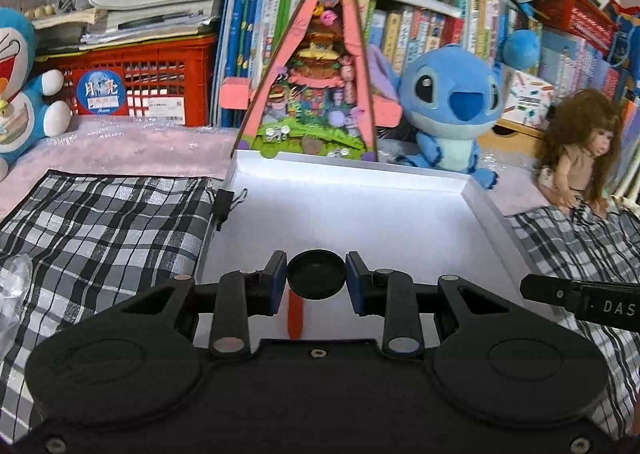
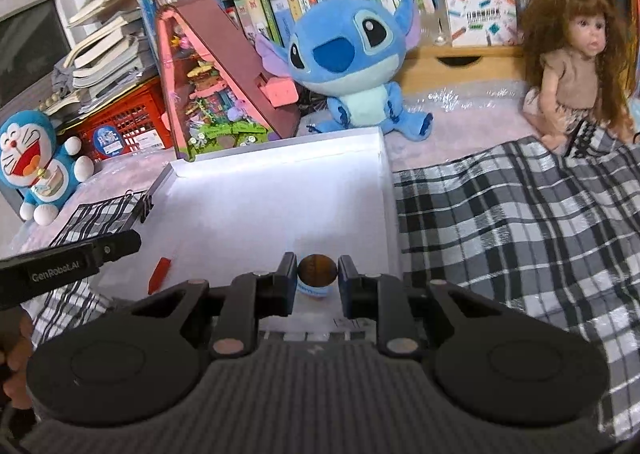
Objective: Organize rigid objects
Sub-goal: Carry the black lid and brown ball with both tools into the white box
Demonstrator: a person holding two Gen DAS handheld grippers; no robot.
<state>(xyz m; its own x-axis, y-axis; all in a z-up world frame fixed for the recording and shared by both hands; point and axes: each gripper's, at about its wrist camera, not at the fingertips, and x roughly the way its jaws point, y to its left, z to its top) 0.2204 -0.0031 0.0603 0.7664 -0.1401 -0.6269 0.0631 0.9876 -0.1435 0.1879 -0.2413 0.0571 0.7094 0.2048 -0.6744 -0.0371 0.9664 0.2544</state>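
The left tool (image 1: 316, 275) grips a black round lid (image 1: 316, 274) and the right tool (image 2: 317, 274) is clamped on a small brown-capped bottle (image 2: 317, 273), both over the near end of the shallow white tray (image 1: 476, 194), which holds an orange piece (image 1: 296, 314).

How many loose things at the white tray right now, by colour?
Black: 1, round black lid, held in left hand-held gripper
Brown: 1, small brown-capped jar, held in right hand-held gripper
Red: 1, red piece, lying in the white tray
Total: 3
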